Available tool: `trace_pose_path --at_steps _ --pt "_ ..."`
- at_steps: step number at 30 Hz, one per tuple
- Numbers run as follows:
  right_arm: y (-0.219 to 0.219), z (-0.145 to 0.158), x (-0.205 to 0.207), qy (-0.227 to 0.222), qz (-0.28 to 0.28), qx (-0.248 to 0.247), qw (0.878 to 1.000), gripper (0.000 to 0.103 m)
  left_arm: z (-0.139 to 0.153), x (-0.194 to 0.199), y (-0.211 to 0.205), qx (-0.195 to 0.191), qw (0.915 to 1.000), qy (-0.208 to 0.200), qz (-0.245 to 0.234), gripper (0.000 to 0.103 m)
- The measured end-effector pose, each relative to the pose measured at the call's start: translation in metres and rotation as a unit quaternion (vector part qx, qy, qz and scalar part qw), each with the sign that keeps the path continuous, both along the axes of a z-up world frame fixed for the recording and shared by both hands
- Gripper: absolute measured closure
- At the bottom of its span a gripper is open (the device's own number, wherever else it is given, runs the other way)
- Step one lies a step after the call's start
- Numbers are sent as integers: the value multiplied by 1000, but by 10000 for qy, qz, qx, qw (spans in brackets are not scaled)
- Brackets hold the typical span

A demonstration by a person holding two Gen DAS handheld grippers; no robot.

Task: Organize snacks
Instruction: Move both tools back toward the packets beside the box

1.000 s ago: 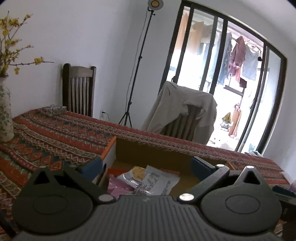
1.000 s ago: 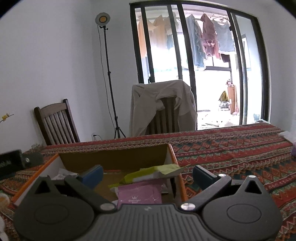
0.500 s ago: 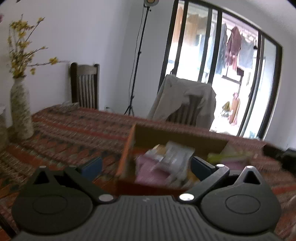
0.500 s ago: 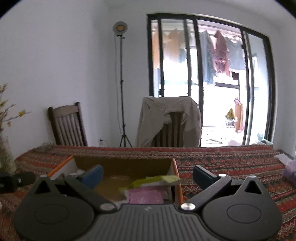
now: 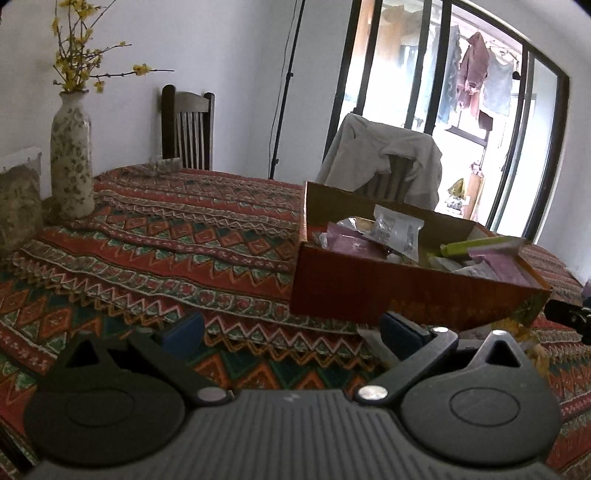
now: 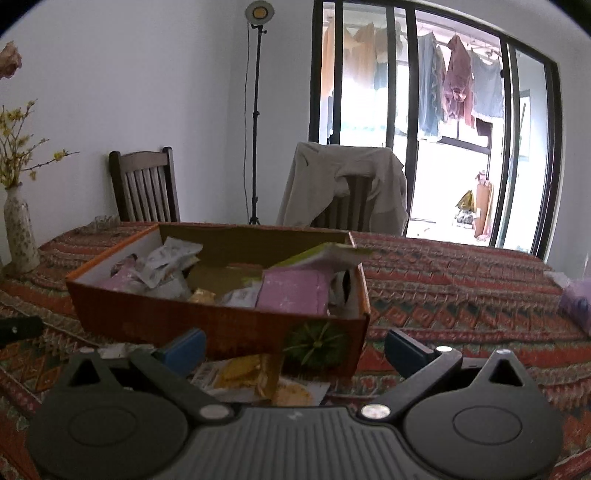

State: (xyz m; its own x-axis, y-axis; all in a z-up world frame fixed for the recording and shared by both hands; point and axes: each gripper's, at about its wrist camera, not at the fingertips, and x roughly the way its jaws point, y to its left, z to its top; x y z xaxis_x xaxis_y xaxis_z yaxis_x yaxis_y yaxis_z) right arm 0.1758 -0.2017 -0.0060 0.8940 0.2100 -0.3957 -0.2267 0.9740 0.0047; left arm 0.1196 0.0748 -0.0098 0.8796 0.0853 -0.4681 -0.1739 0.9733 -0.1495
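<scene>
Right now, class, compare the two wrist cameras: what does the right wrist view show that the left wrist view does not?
Only the right wrist view shows the yellow snack packet lying on the tablecloth before the box, the squash picture on the box front, and the lamp head.

Only the left wrist view shows the vase close up.

Both show the orange snack box holding packets, a pink packet, the jacket-draped chair, and open, empty grippers: left gripper, right gripper.

Bare patterned cloth on the worktop [image 5: 192, 236] lies open between the floral vase [image 5: 72, 155] at the far left and the orange cardboard box [image 6: 207, 317], whose open top is crowded with snack packets [image 6: 173, 260], while a yellow snack packet [image 6: 240, 373] blocks its near side.
</scene>
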Motion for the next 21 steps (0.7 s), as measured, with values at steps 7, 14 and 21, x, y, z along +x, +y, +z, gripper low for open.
trace_pose_path --at_steps 7,14,21 --pt "3 -19 3 20 79 206 9998 0 0 -5 0 -18 9998 -184 -51 0" --pt "6 -22 3 -21 142 189 9997 0 0 -6 -2 45 9997 -209 -73 0" --pt "9 -26 6 122 206 156 9996 0 -1 -6 -1 47 9998 -187 -28 0"
